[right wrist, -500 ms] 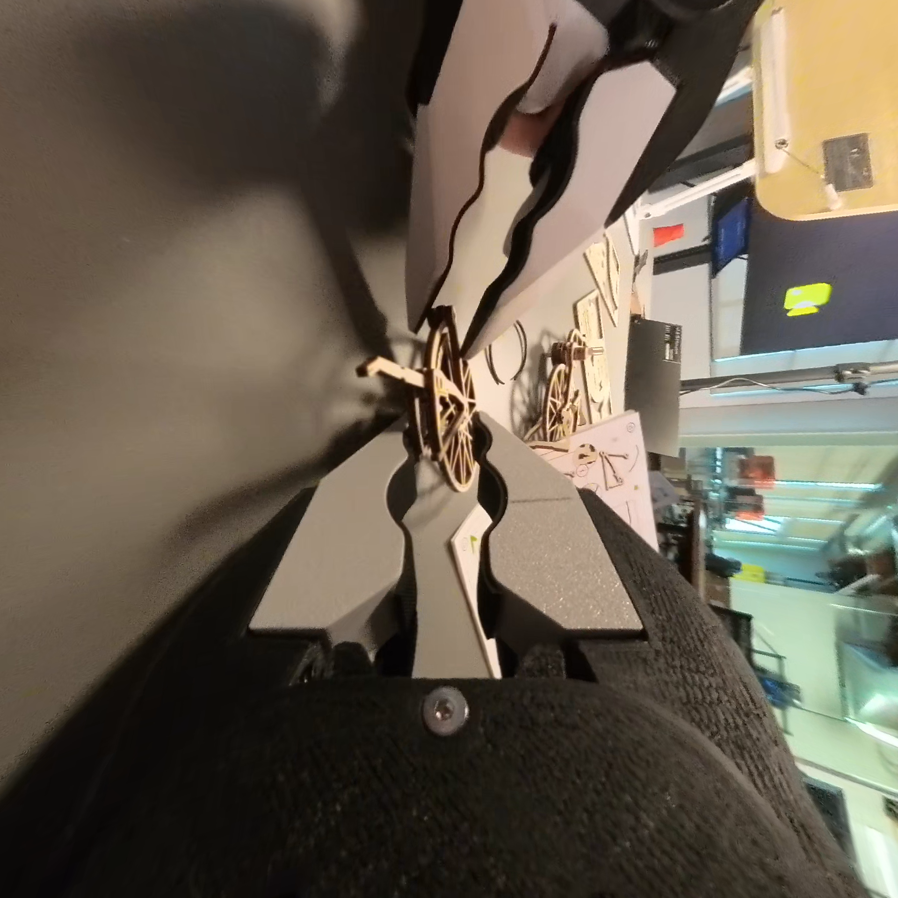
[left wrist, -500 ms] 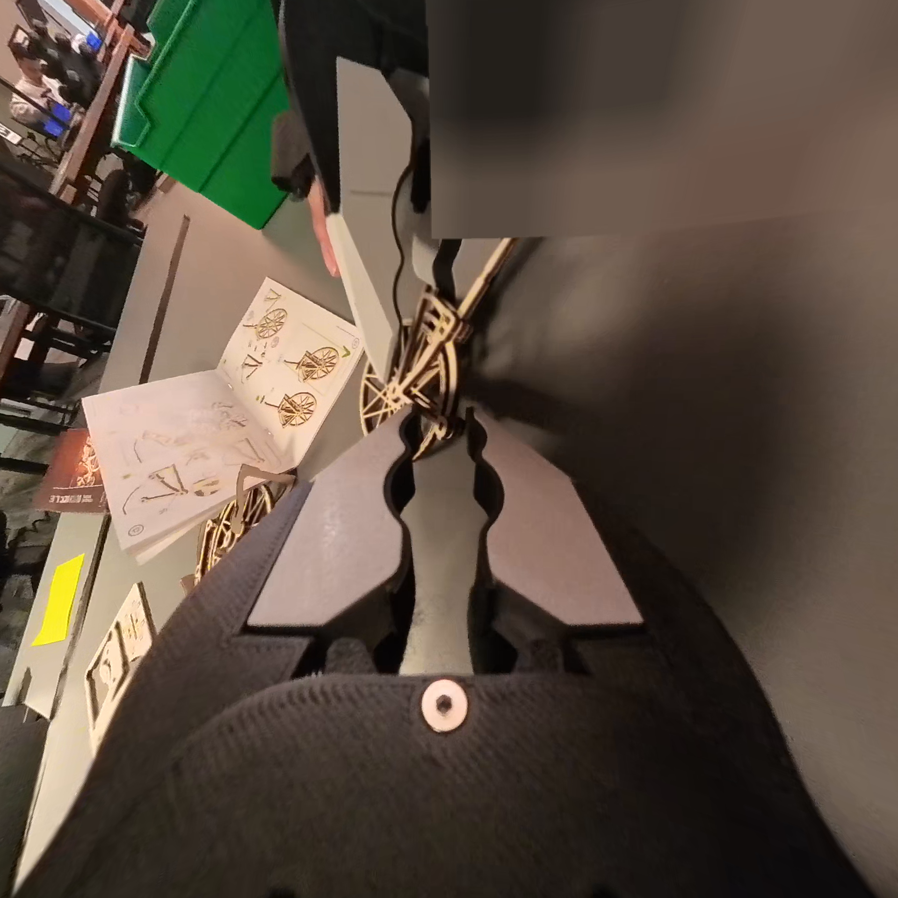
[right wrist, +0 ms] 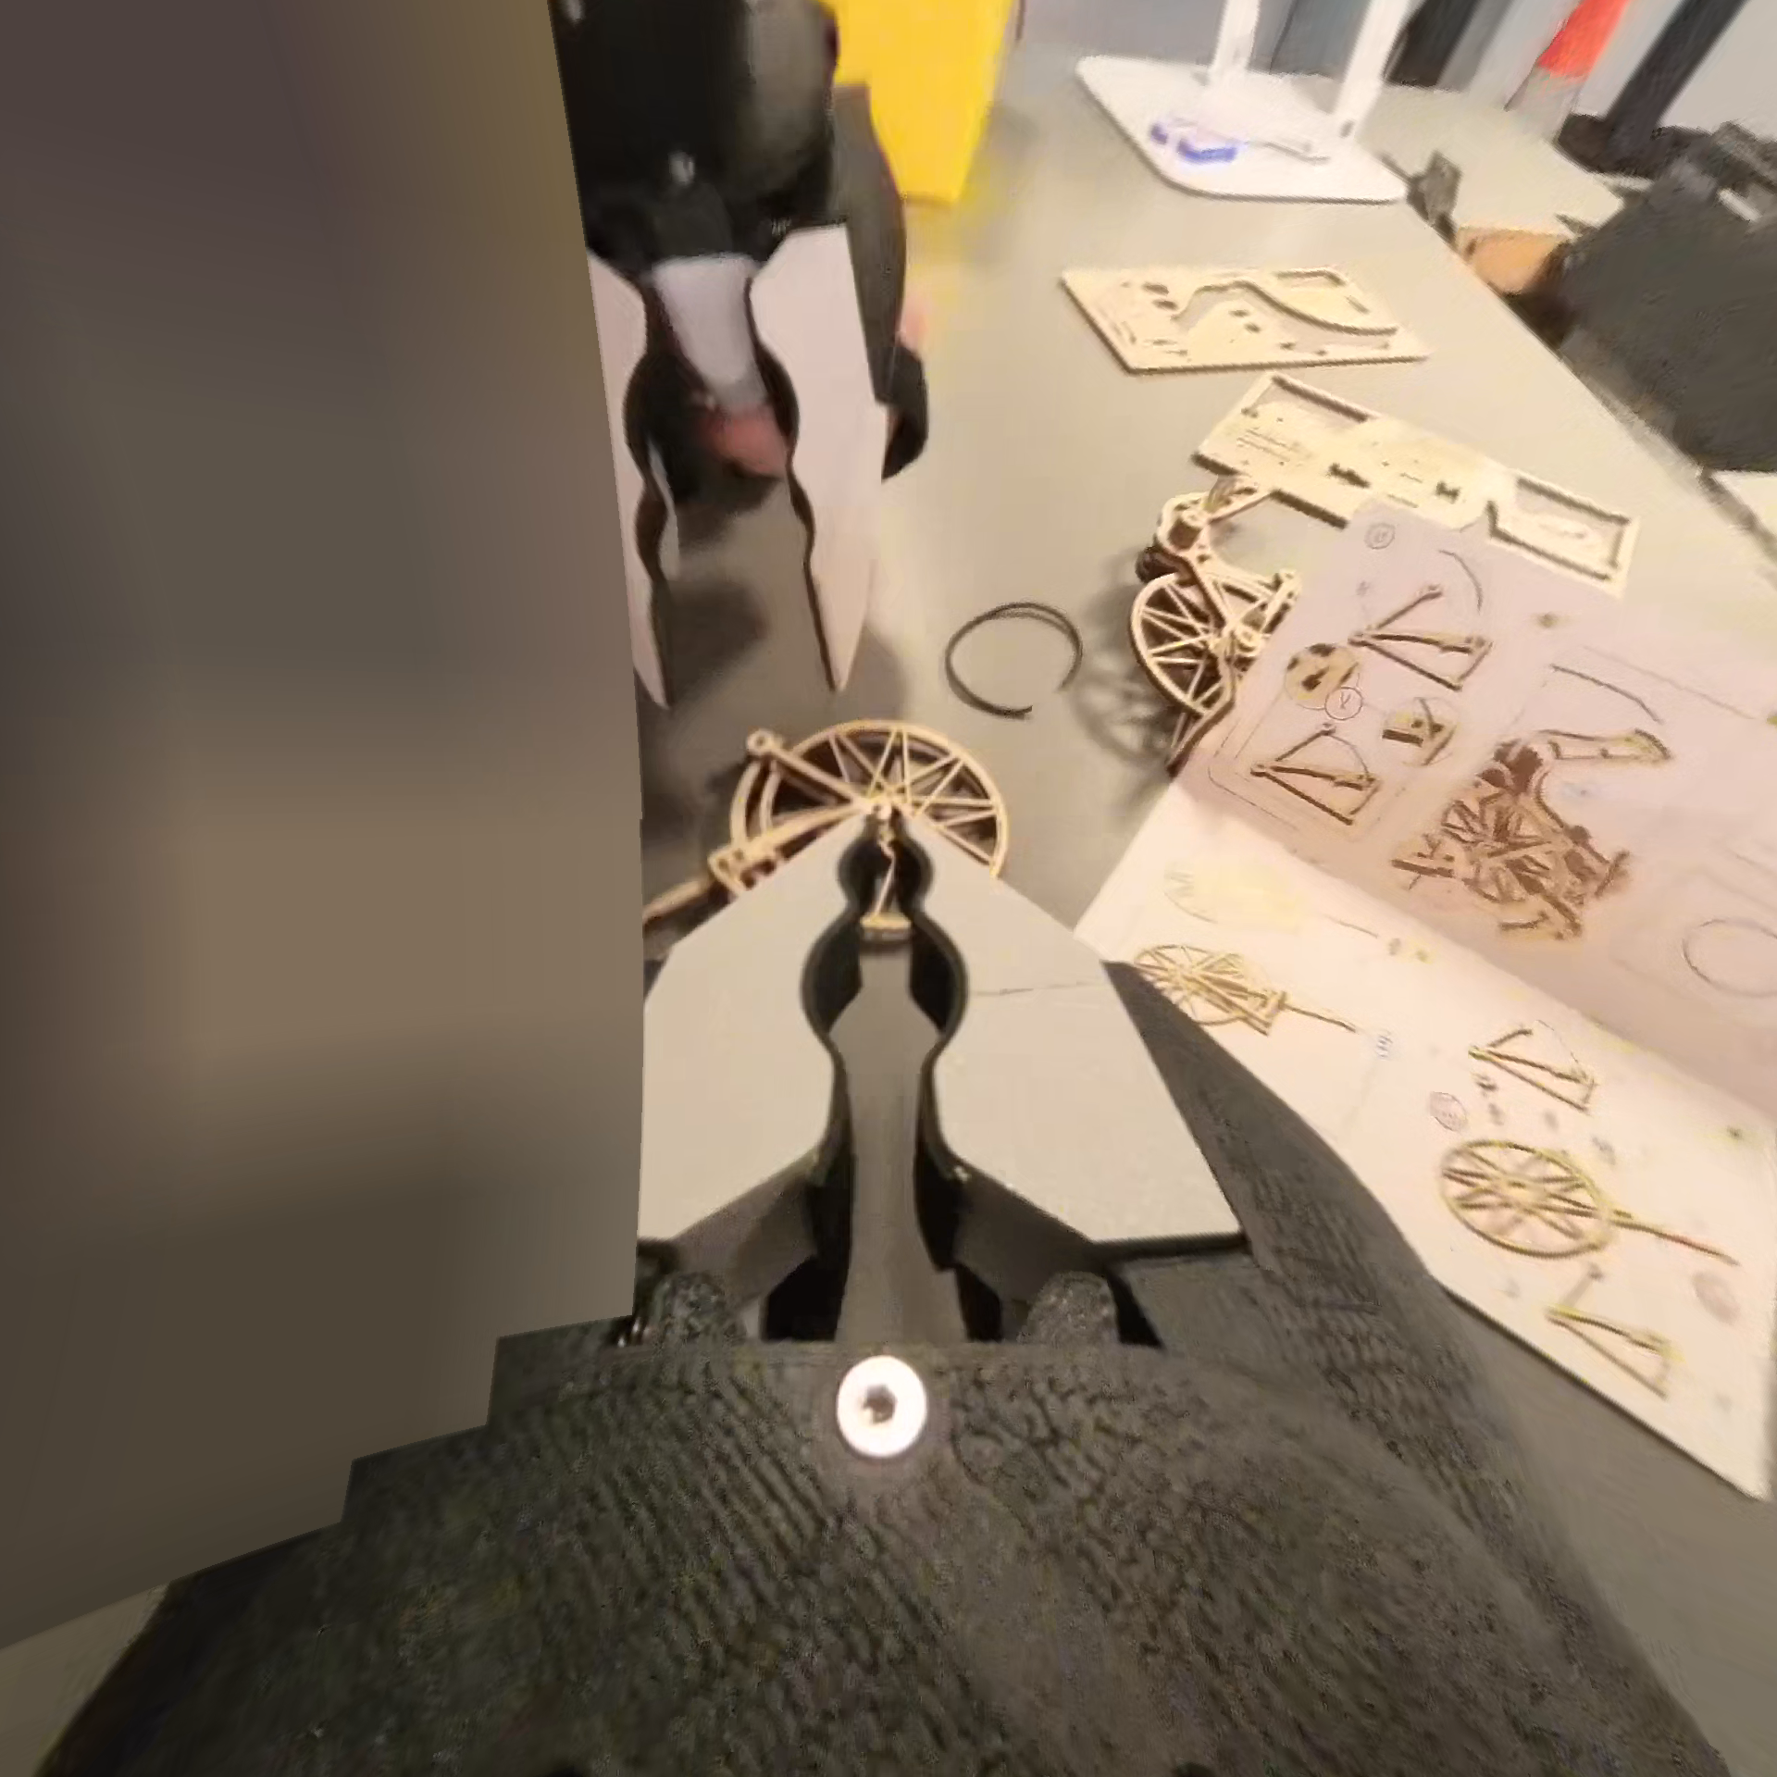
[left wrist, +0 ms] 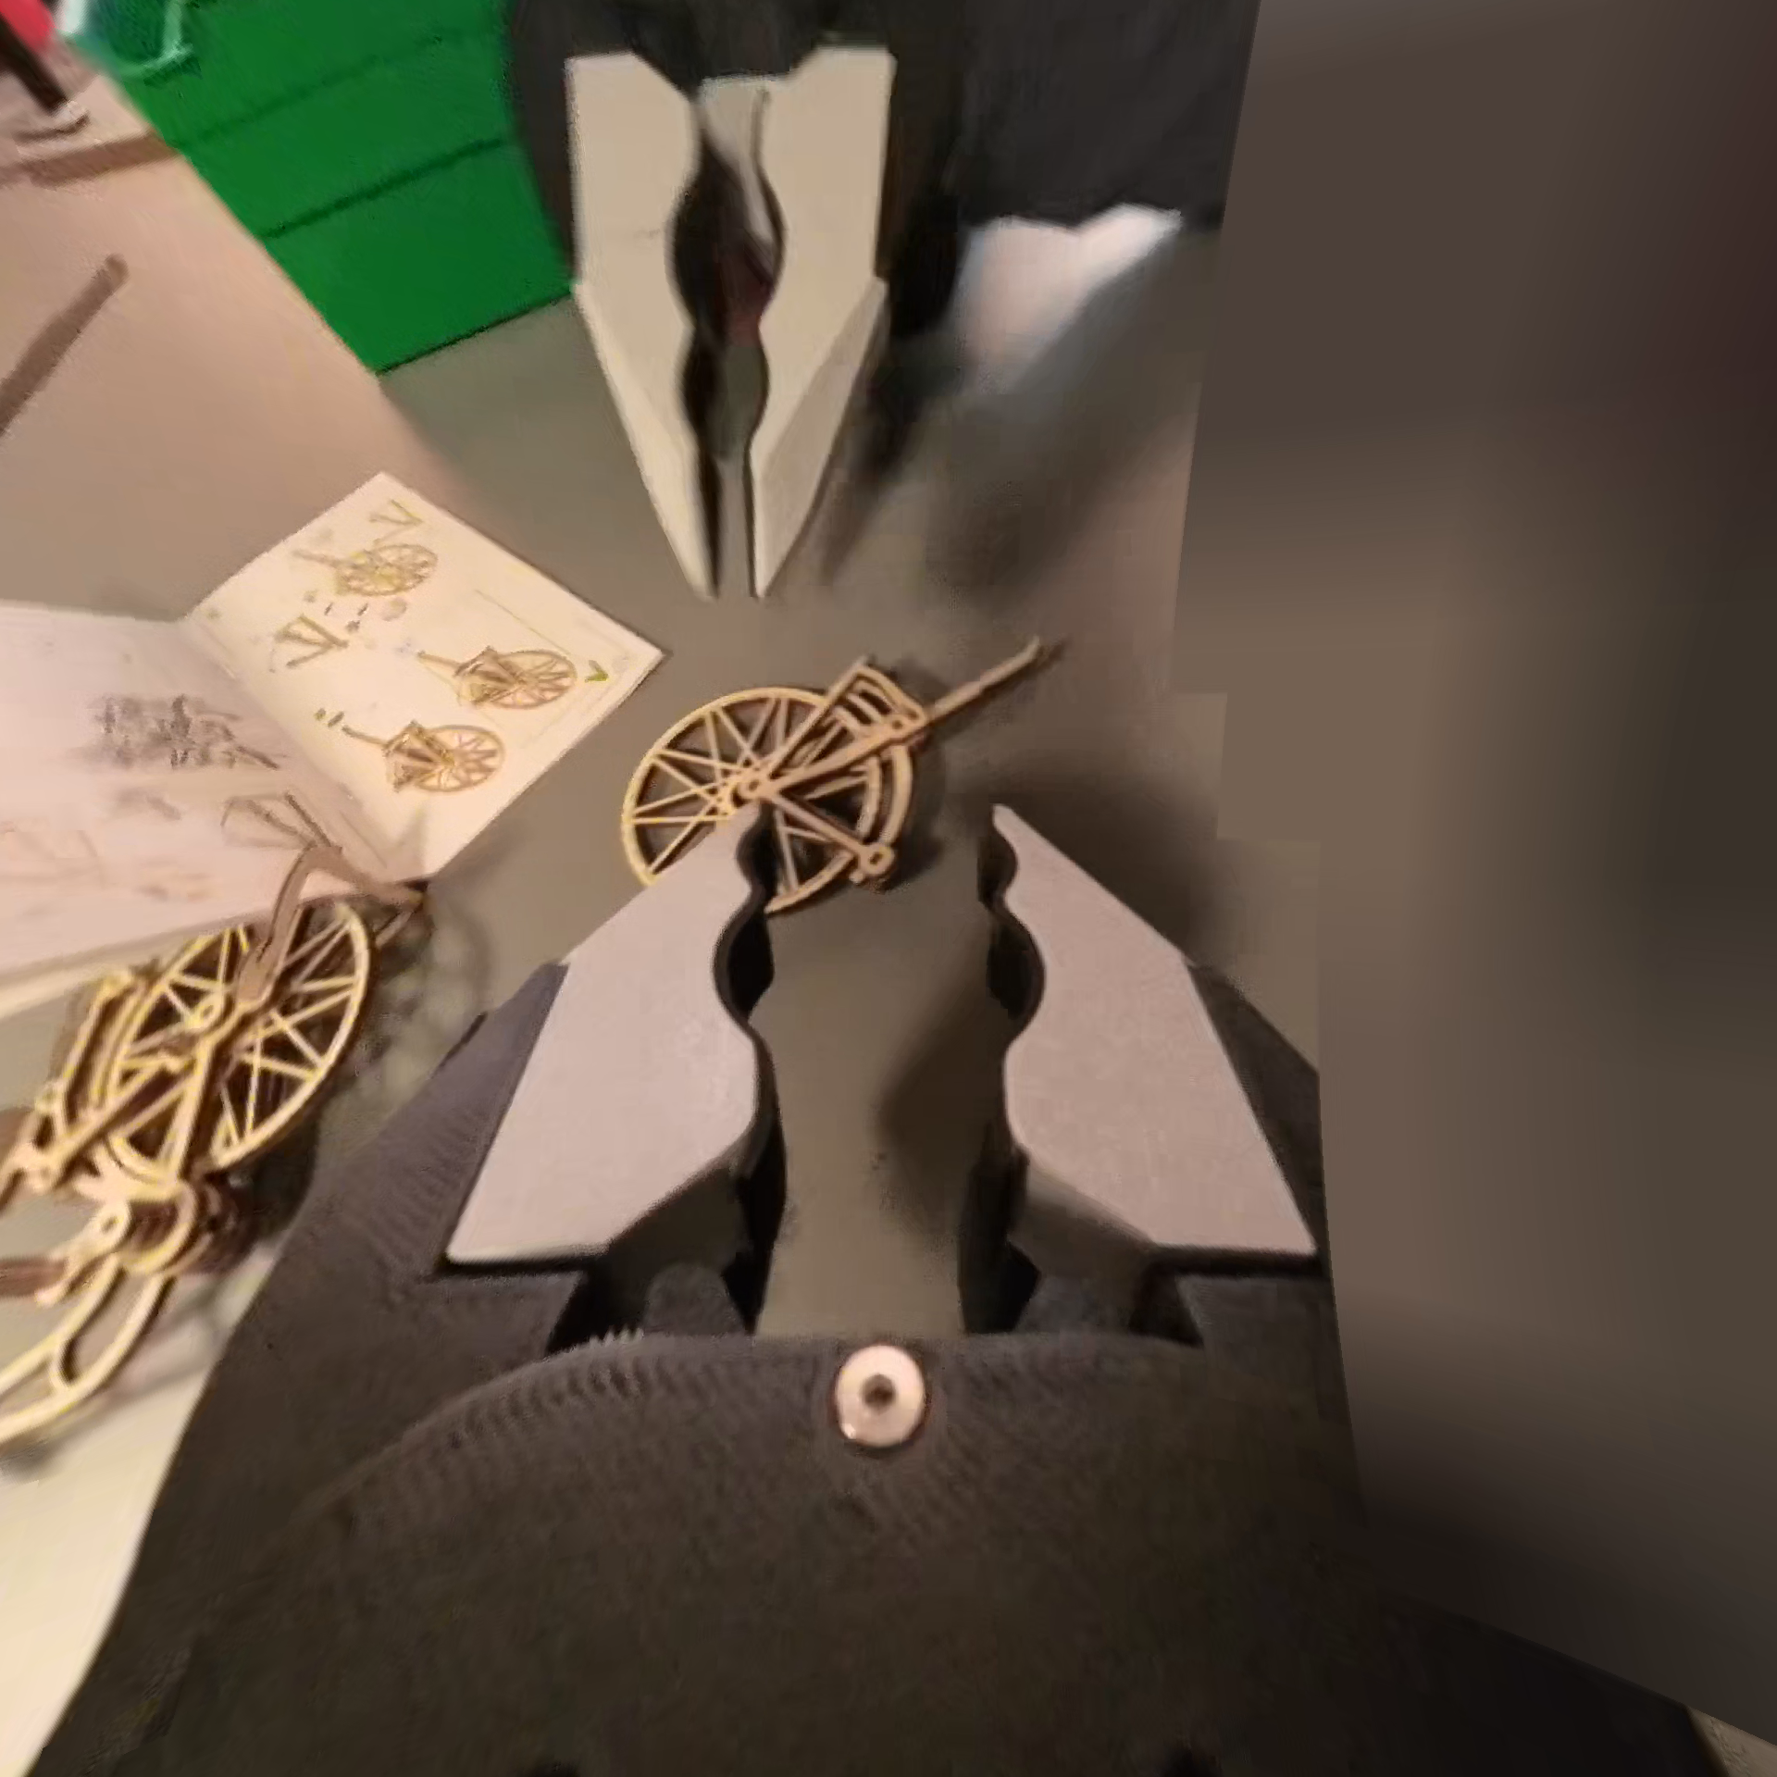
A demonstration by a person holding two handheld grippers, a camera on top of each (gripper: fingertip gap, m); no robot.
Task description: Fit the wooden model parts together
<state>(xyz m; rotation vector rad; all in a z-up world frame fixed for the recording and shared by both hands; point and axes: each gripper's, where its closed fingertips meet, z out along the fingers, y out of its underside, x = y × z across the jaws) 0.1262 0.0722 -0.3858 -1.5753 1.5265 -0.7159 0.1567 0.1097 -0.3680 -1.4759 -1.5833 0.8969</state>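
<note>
Since both tools were pinching it in mid-air half a second ago, the pale laser-cut wooden spoked wheel with its fork and long stem [left wrist: 760, 784] is now lying flat on the grey table [left wrist: 538, 452], released. Left tool [left wrist: 875, 827] is sitting spread wide and empty, its left fingertip just short of the rim. Right tool [left wrist: 731, 582] is hanging a little farther off, above the wheel, nearly closed, gripping nothing. Probably this join is finished, or a re-grip is coming. Room: bare table is showing around the wheel. A second wooden wheel assembly [left wrist: 231, 1019] and an open paper instruction booklet [left wrist: 317, 692] are crowding the left. Beyond them a green plastic crate [left wrist: 385, 192] is bounding the far edge.
</note>
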